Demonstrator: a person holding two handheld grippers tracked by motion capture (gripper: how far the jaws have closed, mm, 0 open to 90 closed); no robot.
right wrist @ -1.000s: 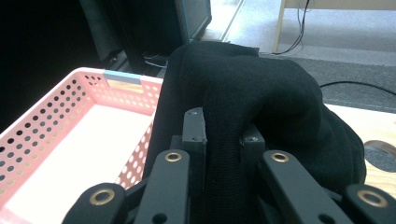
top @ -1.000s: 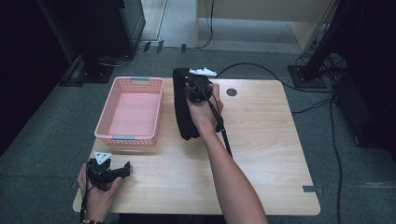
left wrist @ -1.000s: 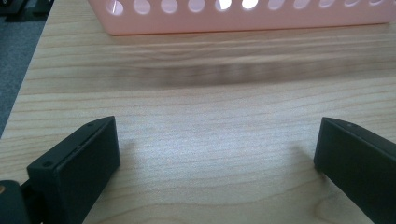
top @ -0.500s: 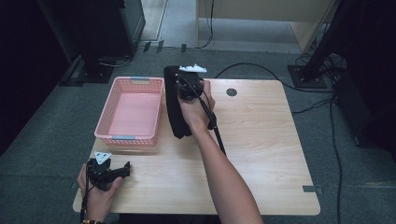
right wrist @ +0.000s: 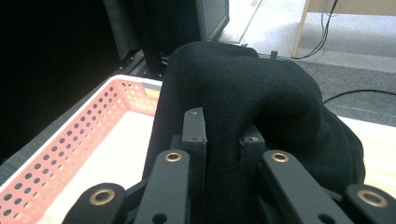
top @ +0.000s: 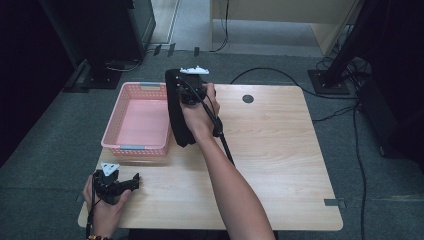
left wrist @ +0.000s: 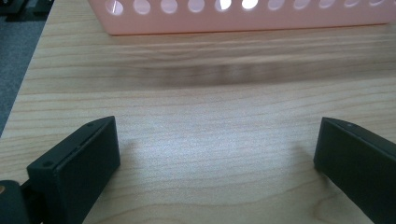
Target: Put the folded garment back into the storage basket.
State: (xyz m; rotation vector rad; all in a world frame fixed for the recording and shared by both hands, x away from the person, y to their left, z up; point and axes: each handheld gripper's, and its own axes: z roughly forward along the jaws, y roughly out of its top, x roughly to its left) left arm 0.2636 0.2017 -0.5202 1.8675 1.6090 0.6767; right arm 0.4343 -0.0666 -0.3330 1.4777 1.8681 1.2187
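While the right tongs (right wrist: 223,135) pinch a fold of the black cloth (right wrist: 261,107), the cloth hangs lifted beside the pink basket (top: 136,120), near the tabletop's (top: 280,150) far-left corner. At the near-left corner the left tongs (top: 134,181) rest on the wood, jaws wide apart and holding nothing.

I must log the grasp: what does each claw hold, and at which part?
The right claw pinches a fold of the black cloth near its upper end. The left claw is open, holding nothing.
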